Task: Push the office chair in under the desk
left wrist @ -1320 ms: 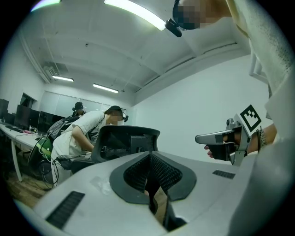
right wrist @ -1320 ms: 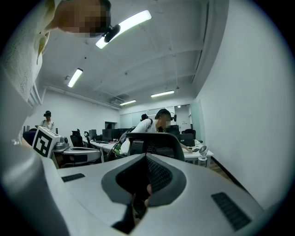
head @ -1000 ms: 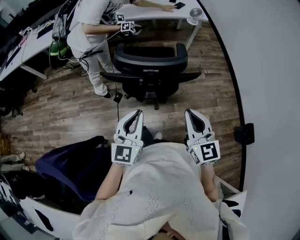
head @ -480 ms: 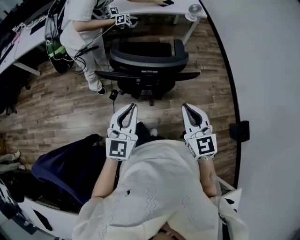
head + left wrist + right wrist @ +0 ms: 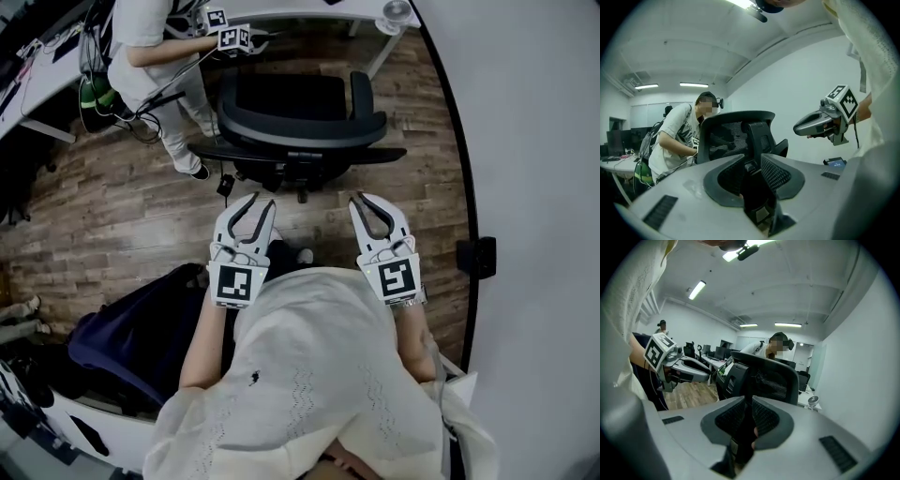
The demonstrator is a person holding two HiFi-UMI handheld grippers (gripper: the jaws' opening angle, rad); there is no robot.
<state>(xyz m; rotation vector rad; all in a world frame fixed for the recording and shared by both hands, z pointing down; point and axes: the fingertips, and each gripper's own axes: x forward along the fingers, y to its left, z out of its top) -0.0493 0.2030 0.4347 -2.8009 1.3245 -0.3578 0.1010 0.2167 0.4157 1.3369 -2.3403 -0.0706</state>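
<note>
Your left gripper (image 5: 258, 202): jaws just been opening, part spread, nothing between. Office chair (image 5: 295, 122) ahead, backrest toward you, seemingly not yet under worktop (image 5: 309, 12). Right gripper (image 5: 366, 200): jaws together, empty. Approach step, likely. Next: meet backrest, push level.

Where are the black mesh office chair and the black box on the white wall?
Black mesh office chair (image 5: 300, 131), head view, on its curved backrest.
Black box on the white wall (image 5: 474, 258), head view, on its face.
</note>
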